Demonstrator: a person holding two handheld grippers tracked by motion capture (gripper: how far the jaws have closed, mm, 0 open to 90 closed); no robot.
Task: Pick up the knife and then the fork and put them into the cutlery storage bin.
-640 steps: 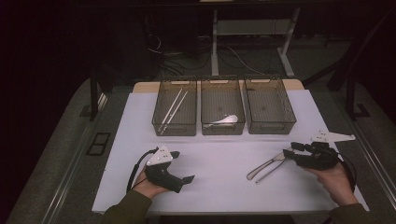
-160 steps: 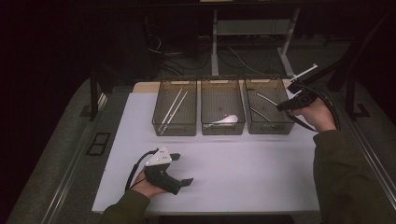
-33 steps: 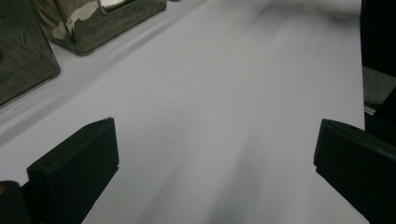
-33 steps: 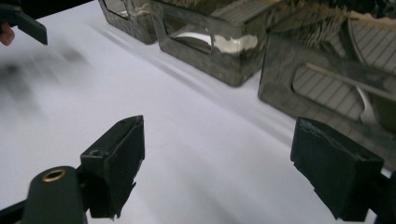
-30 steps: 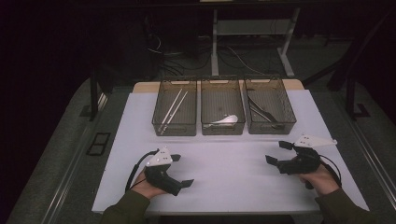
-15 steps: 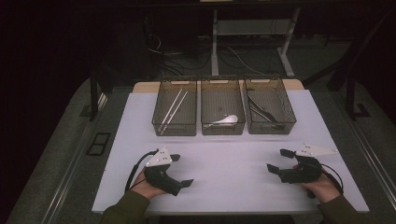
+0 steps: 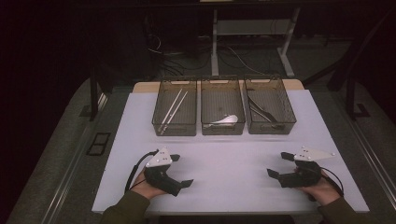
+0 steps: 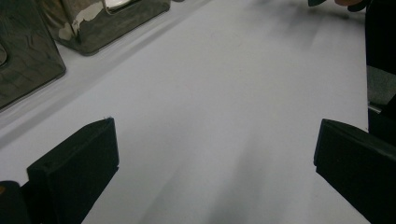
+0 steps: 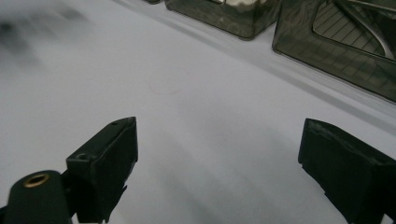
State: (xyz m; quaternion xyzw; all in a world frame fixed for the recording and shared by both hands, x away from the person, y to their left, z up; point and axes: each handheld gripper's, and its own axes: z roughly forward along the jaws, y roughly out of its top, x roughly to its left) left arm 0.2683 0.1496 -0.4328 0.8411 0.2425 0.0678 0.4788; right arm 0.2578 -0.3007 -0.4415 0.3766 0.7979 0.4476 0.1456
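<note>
Three dark translucent plastic bins sit side by side at the far edge of the white counter (image 7: 233,163): the left bin (image 7: 174,107) holds two pale chopsticks (image 7: 173,108), the middle bin (image 7: 222,106) a white spoon (image 7: 224,121), the right bin (image 7: 269,105) metal tongs (image 7: 261,112). Left gripper (image 7: 180,170) and right gripper (image 7: 280,164) rest near the counter's front edge, jaws spread, empty.

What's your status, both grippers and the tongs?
Left gripper open, empty. Right gripper open, empty. Tongs lying in right bin. White mat between the grippers bare.
</note>
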